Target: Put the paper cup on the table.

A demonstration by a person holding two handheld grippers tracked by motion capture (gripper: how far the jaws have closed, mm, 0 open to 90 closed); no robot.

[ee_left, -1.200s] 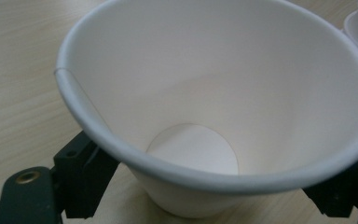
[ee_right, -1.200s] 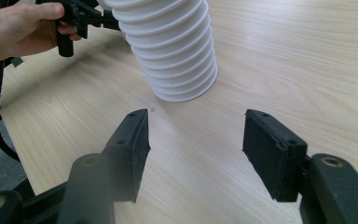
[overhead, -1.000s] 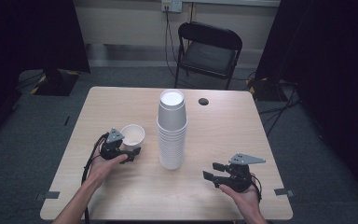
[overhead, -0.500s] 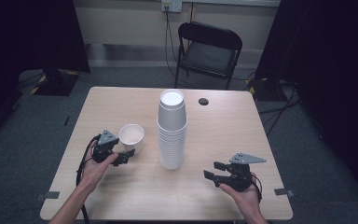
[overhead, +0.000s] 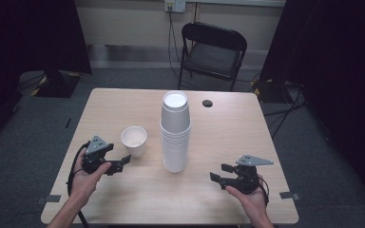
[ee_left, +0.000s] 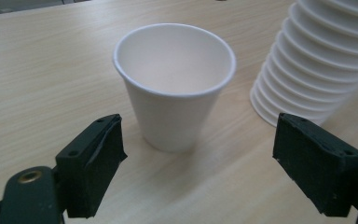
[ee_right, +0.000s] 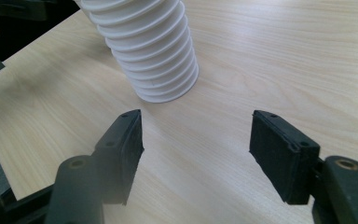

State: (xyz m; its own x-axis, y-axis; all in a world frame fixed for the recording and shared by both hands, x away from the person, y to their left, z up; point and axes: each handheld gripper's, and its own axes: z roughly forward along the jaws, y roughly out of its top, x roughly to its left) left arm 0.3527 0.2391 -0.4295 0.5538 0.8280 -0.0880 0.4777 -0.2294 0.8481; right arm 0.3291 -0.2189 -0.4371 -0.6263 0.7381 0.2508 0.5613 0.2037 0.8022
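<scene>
Where the light wooden bench (overhead: 123,107) is seen from the high view, a tall stack of white cups (overhead: 175,133), inverted with the bases upward, is shown standing near its middle, and a single white cup (overhead: 134,140) is shown upright and empty just to the left of the stack, apart from it. The left tongs (overhead: 121,162) are held in the person's left hand (overhead: 86,176) low over the bench, just in front of the single cup and not touching it; in the left gripper view their two black jaws are seen spread wide, with the single cup (ee_left: 175,84) standing between and beyond them and the stack of cups (ee_left: 321,60) at the right edge. The right tongs (overhead: 221,172) are held in the right hand (overhead: 247,194) near the bench's front right, well apart from the stack; in the right gripper view their jaws are likewise seen apart and empty over bare wood, with the ribbed lower rims of the stack (ee_right: 149,51) ahead of them. A small dark round spot (overhead: 207,103) is marked on the bench behind the stack. A black folding chair (overhead: 213,52) is placed beyond the far edge on a grey carpeted floor (overhead: 43,123).
</scene>
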